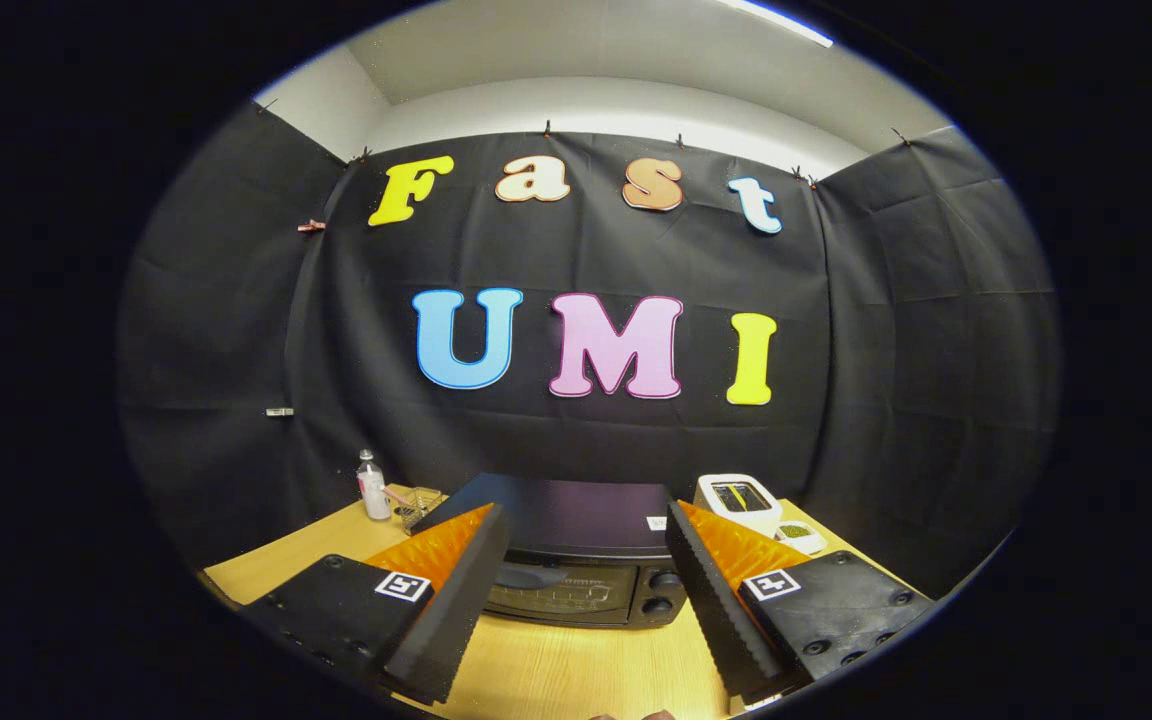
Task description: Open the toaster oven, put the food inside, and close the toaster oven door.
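The gripper has wedge-shaped ribbed fingers; black screwed mounts carry square tags.

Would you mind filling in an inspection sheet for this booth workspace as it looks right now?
Surface: wooden table, bare ahead of the fingers.
Job's things: black toaster oven just beyond the fingers, door shut, handle across the top of the door; food cannot be told.
Clutter: small bottle and wire basket behind the oven on one side; white device and small white dish on the other.
Grippers: gripper open, fingers spread, holding nothing.
Cables: nothing seen.
Surroundings: black cloth wall, white ceiling above.
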The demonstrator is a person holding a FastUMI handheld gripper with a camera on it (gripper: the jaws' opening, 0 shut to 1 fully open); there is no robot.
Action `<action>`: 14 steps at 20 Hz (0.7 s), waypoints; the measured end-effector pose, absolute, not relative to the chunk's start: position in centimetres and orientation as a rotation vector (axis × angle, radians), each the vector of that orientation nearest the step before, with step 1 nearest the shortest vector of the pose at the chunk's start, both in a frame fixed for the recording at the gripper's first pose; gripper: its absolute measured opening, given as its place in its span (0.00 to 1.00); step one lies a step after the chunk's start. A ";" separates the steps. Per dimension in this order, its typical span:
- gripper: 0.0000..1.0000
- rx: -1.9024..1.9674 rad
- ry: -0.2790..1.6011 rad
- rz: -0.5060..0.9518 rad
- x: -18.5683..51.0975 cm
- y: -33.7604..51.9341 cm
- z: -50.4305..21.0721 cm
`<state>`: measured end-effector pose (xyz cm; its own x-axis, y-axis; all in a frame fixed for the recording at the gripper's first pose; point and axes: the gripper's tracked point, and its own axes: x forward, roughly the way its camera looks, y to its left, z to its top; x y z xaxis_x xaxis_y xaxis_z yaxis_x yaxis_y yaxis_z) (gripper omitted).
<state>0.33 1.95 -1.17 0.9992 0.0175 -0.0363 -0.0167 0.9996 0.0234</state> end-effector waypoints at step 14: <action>0.97 0.052 0.149 -0.002 1.7 4.0 -4.6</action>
